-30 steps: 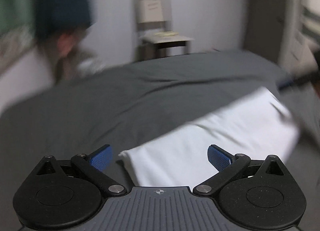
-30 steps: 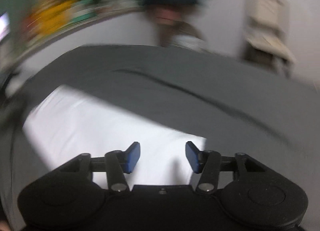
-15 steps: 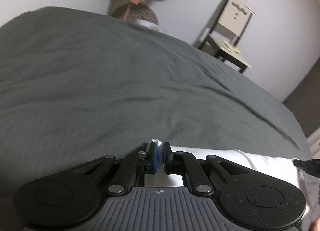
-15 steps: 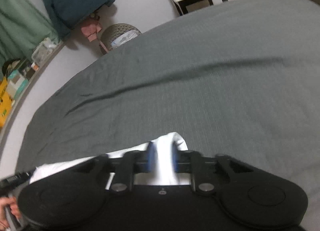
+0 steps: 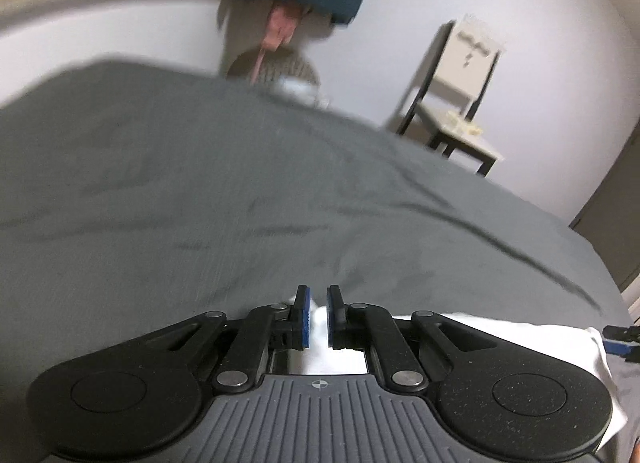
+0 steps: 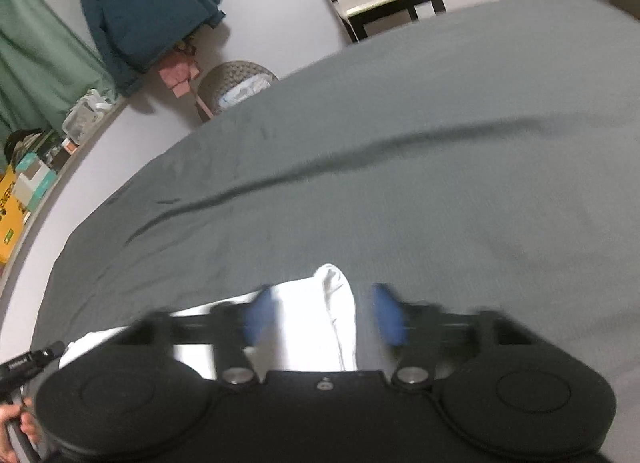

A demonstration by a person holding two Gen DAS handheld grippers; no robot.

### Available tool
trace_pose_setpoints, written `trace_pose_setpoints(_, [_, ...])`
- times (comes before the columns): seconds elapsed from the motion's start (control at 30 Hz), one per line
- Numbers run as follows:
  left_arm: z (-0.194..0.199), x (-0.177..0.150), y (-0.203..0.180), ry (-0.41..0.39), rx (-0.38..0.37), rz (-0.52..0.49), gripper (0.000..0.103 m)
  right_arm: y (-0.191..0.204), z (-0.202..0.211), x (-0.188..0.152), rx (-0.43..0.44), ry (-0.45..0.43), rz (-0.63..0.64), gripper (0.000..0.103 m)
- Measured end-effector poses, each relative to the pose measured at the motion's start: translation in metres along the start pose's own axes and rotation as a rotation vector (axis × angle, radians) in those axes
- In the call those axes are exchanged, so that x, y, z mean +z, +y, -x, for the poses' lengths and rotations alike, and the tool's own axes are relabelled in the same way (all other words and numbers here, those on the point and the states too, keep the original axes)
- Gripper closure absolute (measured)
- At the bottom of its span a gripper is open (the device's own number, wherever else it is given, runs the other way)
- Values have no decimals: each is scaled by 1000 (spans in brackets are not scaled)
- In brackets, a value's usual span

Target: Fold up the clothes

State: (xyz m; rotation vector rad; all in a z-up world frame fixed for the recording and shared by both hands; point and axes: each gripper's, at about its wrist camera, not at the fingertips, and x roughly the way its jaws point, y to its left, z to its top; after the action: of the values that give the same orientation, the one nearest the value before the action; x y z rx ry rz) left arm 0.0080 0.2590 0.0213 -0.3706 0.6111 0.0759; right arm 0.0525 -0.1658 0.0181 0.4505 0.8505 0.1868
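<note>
Lying on grey bed (image 5: 200,183), one white garment (image 6: 312,323), two grippers, left gripper (image 5: 317,317) clamped, right gripper (image 6: 324,315) opening

Plain white garment (image 6: 316,327) on a plain dark grey bedspread (image 6: 400,191); teal jacket (image 6: 136,11) hanging behind.

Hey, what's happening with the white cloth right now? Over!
Left gripper pinching white cloth. Right gripper opening, cloth between jaws. Grey bed cover ahead, nothing blocking.
</note>
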Motion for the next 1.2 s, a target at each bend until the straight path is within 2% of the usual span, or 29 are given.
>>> trace_pose_setpoints(0.13, [37, -12, -40, -59, -122, -8, 96, -2, 16, -9, 85, 88, 43, 36])
trace_pose_setpoints(0.23, [47, -31, -73, -43, -272, 17, 96, -5, 23, -24, 123, 165, 59, 36])
trace_pose_setpoints(0.3, [43, -46, -95, -21, -339, 10, 96, -7, 23, -33, 128, 186, 45, 36])
trace_pose_setpoints(0.4, [31, -64, -121, 25, -396, -27, 96, -12, 22, -39, 148, 168, -1, 36])
trace_pose_setpoints(0.53, [16, -80, -138, 46, -438, -21, 96, -24, 18, -41, 233, 165, -31, 37])
trace_pose_setpoints(0.63, [-4, -84, -144, 89, -405, 1, 96, -38, 17, -42, 308, 159, -51, 37])
trace_pose_setpoints(0.77, [-28, -101, -142, 186, -385, 65, 96, -57, 14, -41, 392, 143, -116, 38])
trace_pose_setpoints(0.87, [-32, -114, -134, 170, -393, 130, 96, -57, 6, -37, 409, 134, -134, 38])
trace_pose_setpoints(1.0, [-14, -110, -147, 164, -305, 87, 96, -48, 2, -36, 400, 134, -131, 38])
trace_pose_setpoints(1.07, [3, -114, -155, 139, -240, 31, 96, -45, 2, -35, 389, 142, -117, 38])
trace_pose_setpoints(1.17, [17, -123, -165, 152, -195, -75, 96, -43, 3, -34, 383, 164, -85, 39])
trace_pose_setpoints(1.2, [19, -125, -164, 163, -193, -77, 96, -43, 4, -34, 385, 169, -82, 39])
